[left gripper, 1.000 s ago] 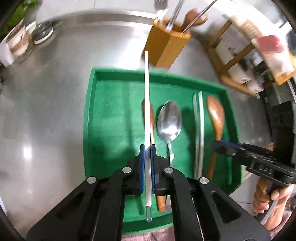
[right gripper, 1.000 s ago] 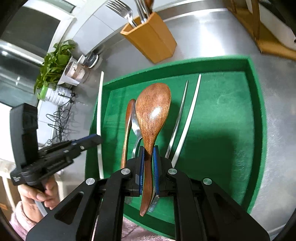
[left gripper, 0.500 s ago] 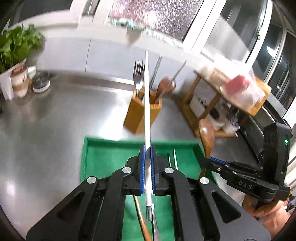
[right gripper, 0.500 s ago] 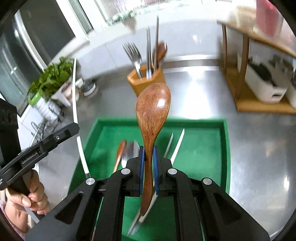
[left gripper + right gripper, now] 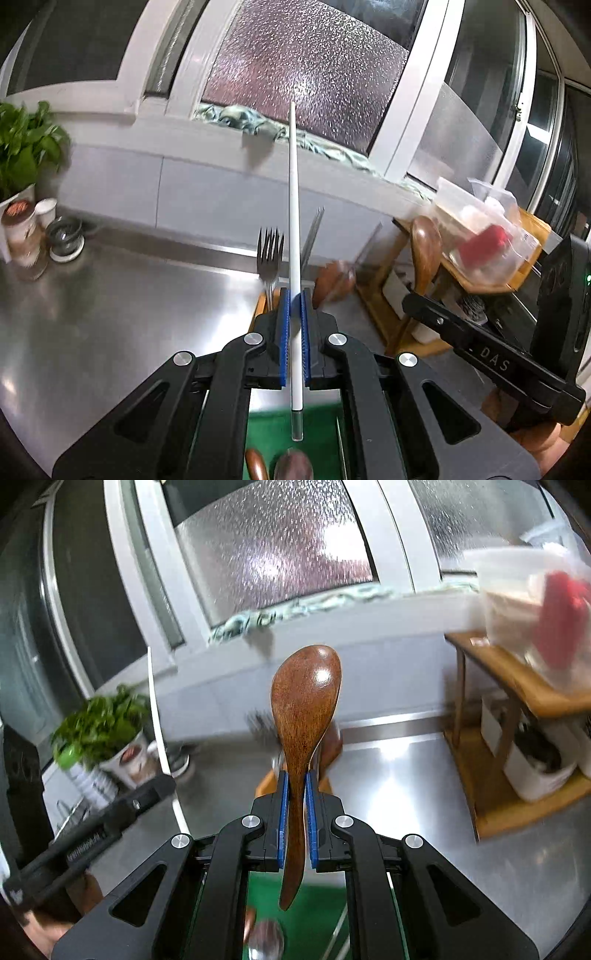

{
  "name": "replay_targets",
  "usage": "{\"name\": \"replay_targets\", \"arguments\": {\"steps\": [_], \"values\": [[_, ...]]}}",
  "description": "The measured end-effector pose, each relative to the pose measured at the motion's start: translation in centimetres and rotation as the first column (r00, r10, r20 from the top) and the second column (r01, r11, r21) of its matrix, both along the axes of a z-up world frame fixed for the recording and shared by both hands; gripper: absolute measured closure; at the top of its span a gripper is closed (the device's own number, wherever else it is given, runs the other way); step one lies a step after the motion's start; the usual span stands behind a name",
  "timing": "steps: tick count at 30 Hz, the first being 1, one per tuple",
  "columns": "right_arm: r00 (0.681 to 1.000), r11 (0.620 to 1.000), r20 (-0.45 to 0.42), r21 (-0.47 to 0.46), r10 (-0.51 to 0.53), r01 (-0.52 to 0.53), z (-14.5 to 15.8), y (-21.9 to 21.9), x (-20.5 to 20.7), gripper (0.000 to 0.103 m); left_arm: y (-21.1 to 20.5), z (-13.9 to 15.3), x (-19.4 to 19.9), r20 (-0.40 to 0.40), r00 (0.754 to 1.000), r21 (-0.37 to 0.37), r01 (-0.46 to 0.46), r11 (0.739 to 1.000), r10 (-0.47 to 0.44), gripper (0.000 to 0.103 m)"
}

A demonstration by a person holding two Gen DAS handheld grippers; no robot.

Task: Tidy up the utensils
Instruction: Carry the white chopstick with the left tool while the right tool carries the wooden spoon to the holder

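Observation:
My left gripper [image 5: 294, 295] is shut on a long white chopstick [image 5: 293, 206] that points up and away past its blue pads. Just behind the pads stands the wooden utensil holder [image 5: 260, 302], mostly hidden, with a fork [image 5: 270, 254], metal sticks and a wooden spoon in it. My right gripper [image 5: 295, 775] is shut on the handle of a brown wooden spoon [image 5: 304, 698], bowl upward; the holder [image 5: 267, 782] sits right behind it. The green tray [image 5: 266, 424] shows only at the bottom edge, with a wooden spoon and a metal spoon [image 5: 293, 465] lying in it.
A steel counter [image 5: 110, 314] runs to a tiled wall and window. A potted plant [image 5: 22, 147] and small jars [image 5: 22, 232] stand at the left. A wooden shelf rack [image 5: 517, 709] with containers stands at the right. The other gripper and the hand holding it show in each view.
Both grippers have risen and tipped up from looking down on the tray toward the wall and window. The holder has come close behind the fingertips. Chopstick and spoon stay gripped.

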State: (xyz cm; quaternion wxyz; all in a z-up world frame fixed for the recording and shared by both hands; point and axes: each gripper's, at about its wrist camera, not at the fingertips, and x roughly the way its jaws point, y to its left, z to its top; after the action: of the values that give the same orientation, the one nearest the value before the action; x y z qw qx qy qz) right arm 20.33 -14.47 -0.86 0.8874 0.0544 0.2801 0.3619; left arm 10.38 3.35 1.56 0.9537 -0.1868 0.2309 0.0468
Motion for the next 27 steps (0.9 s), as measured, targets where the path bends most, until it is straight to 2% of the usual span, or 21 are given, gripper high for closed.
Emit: {"name": "replay_targets", "arguments": {"steps": [7,15,19,27], "values": [[0.999,0.999,0.035,0.028,-0.019,0.018,0.5,3.2,4.1,0.094,1.3,0.5,4.9,0.032,0.999,0.005,-0.033,0.999,0.033,0.099],[0.994,0.999,0.109,-0.032,0.028,-0.024,-1.0,6.2,6.0,0.094,2.9,-0.5,9.4,0.058,0.996,0.005,-0.062,0.998,0.061,0.099],[0.987,0.997,0.146,-0.042,0.065,-0.059,-2.0,6.4,5.9,0.094,3.4,-1.6,10.1,0.051,0.997,-0.003,-0.051,0.999,0.051,0.099],[0.979,0.987,0.145,-0.093,0.14,-0.128,-4.1,6.7,4.8,0.093,3.6,-3.5,9.1,0.033,0.999,0.006,-0.004,1.0,0.004,0.099]]}}
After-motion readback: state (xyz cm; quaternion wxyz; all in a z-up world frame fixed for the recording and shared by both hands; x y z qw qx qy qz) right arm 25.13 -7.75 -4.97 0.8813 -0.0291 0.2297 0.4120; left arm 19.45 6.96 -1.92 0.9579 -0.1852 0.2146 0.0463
